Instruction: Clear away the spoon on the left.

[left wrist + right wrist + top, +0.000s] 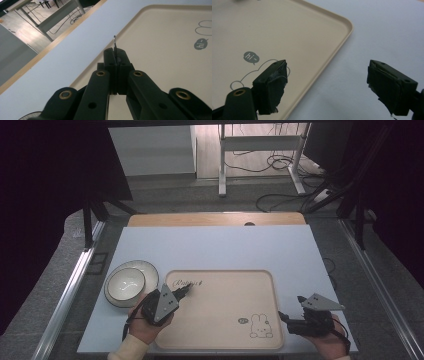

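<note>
Over the tray's [220, 315] near-left corner, the left gripper [184, 291] points forward, clenched on a thin metal piece [114, 43] that stands edge-on above its tips in the left gripper view. Beside the tray's right rim [329, 62], the right gripper [327, 86] hovers released, jaws wide over the desk [215, 247]. From above, a bowl [126, 284] on a plate [148, 270] sits just left of the left hand [142, 322].

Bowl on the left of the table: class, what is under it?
A plate lies under the bowl; its rim shows around the bowl. The plate's middle is hidden beneath it.
</note>
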`<state>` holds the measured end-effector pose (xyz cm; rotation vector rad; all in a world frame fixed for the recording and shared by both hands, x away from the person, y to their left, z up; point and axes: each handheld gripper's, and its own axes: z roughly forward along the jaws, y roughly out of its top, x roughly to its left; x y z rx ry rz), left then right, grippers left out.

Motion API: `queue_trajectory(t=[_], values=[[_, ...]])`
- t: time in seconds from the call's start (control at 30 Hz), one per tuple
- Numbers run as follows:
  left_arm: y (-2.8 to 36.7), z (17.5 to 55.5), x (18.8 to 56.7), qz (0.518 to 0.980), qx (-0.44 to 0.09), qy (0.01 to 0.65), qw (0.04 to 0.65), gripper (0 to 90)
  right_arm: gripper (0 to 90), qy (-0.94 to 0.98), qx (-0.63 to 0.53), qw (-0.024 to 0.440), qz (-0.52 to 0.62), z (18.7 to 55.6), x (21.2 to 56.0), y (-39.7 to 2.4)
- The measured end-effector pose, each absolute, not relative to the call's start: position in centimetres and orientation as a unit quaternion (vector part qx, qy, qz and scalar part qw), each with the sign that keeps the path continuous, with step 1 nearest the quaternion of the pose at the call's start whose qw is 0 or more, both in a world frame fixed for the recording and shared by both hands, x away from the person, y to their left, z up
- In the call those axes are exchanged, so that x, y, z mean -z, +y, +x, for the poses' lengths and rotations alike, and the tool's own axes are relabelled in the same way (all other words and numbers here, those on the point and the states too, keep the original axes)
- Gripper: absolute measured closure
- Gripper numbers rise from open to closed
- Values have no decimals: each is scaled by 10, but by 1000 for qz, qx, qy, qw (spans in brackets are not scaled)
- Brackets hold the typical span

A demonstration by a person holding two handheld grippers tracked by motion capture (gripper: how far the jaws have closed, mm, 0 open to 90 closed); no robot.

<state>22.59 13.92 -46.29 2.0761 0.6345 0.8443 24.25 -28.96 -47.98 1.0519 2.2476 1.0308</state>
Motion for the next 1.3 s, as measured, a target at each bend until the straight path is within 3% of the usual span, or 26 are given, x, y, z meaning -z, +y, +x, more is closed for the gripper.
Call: queue_trajectory(t=[0.4, 0.7, 1.03, 1.2, 1.3], values=[[133, 221, 474, 832, -330, 239, 375, 881, 171, 817, -371, 226, 379, 242, 480, -289], [125, 213, 488, 862, -308, 234, 329, 811, 171, 818, -371, 226, 377, 242, 480, -288], [133, 220, 499, 883, -215, 267, 319, 596, 171, 819, -370, 227, 375, 241, 480, -288], [130, 226, 505, 899, -136, 285, 302, 389, 171, 819, -370, 227, 375, 242, 480, -288], [131, 228, 504, 896, -121, 297, 308, 342, 171, 819, -369, 226, 376, 242, 480, -289]])
